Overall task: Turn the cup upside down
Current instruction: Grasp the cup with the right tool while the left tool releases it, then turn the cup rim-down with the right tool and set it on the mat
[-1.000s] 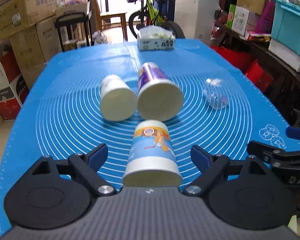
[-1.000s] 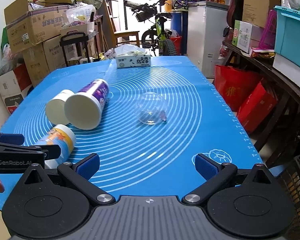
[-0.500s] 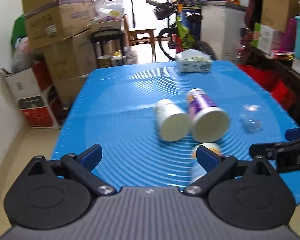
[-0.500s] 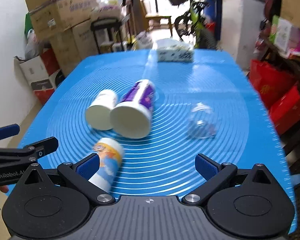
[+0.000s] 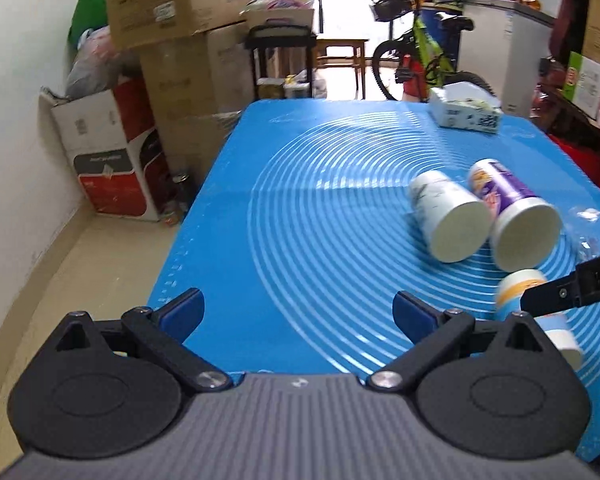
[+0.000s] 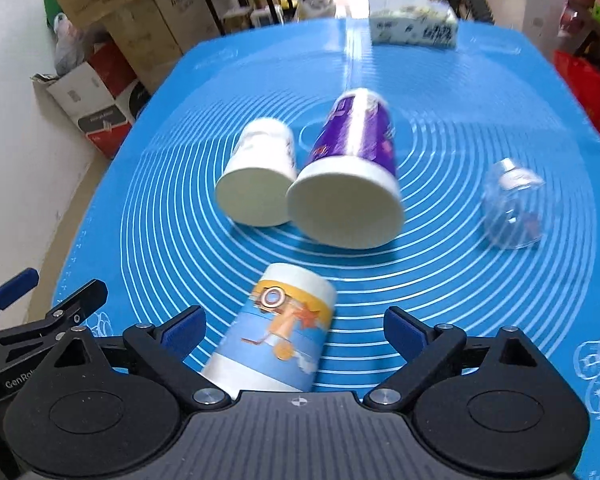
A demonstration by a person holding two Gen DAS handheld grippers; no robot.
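A blue-and-orange cartoon paper cup (image 6: 278, 340) lies on its side on the blue mat (image 6: 440, 272), between the open fingers of my right gripper (image 6: 294, 326), untouched by the pads. It also shows in the left wrist view (image 5: 536, 308), partly behind the right gripper. A white cup (image 6: 258, 178) and a larger purple cup (image 6: 350, 178) lie on their sides side by side behind it, mouths toward me. A clear plastic cup (image 6: 510, 208) lies at the right. My left gripper (image 5: 296, 312) is open and empty over the mat's left front part.
A tissue box (image 6: 414, 26) sits at the mat's far edge. Cardboard boxes (image 5: 168, 40) stack along the left wall, a bicycle (image 5: 424, 52) stands behind the table, and red bags (image 6: 588, 84) are at the right. The mat's left edge drops to the floor.
My left gripper has swung left, away from the cartoon cup. My right gripper has moved left and forward, so the cartoon cup now lies between its open fingers.
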